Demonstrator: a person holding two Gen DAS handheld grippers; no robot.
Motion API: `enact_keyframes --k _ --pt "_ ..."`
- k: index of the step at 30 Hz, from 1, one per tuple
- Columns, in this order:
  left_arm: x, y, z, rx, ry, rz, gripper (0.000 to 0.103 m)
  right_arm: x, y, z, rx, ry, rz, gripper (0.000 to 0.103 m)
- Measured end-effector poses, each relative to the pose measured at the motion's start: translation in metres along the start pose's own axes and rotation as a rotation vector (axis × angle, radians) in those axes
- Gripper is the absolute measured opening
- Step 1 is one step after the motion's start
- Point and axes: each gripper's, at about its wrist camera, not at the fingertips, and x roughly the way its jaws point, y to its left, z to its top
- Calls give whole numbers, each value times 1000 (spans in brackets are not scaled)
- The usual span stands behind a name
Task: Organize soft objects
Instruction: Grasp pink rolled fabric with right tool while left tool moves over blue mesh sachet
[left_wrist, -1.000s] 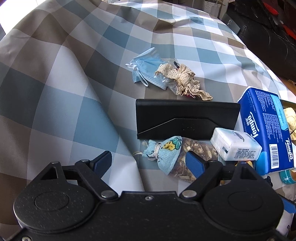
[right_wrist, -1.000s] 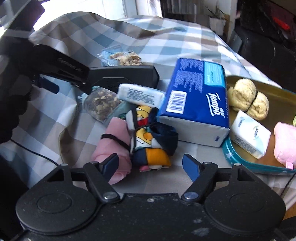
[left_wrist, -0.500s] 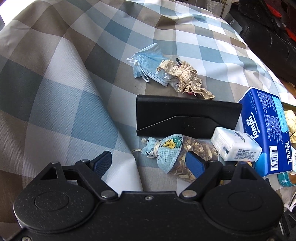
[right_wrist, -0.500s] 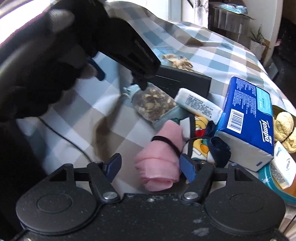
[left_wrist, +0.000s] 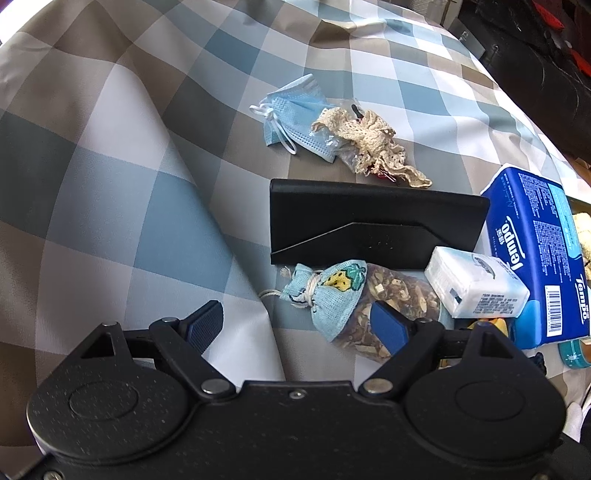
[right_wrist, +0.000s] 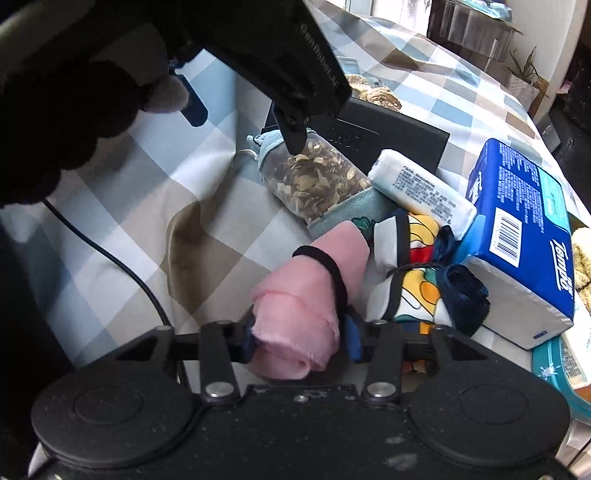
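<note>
We are seeing a pink rolled cloth (right_wrist: 306, 306), banded in black, lying near on the checked tablecloth (right_wrist: 207, 236), left of a colourful folded cloth (right_wrist: 413, 273).

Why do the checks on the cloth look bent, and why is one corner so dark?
Left wrist view: the fisheye lens bows the cloth; daylight whitens the top left corner. Right wrist view: the left gripper and a gloved hand sit close and backlit, so nearly black; the pink roll stays sharp.
</note>
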Motion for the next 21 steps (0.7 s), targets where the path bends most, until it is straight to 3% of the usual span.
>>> enact_keyframes --k 11,21 --pt "5 -36 -11 154 -10 -18 84 -7 -1 -6 21 39 8 41" --pt "26 -22 -7 -3 97 -154 85 -6 2 -5 21 56 10 44"
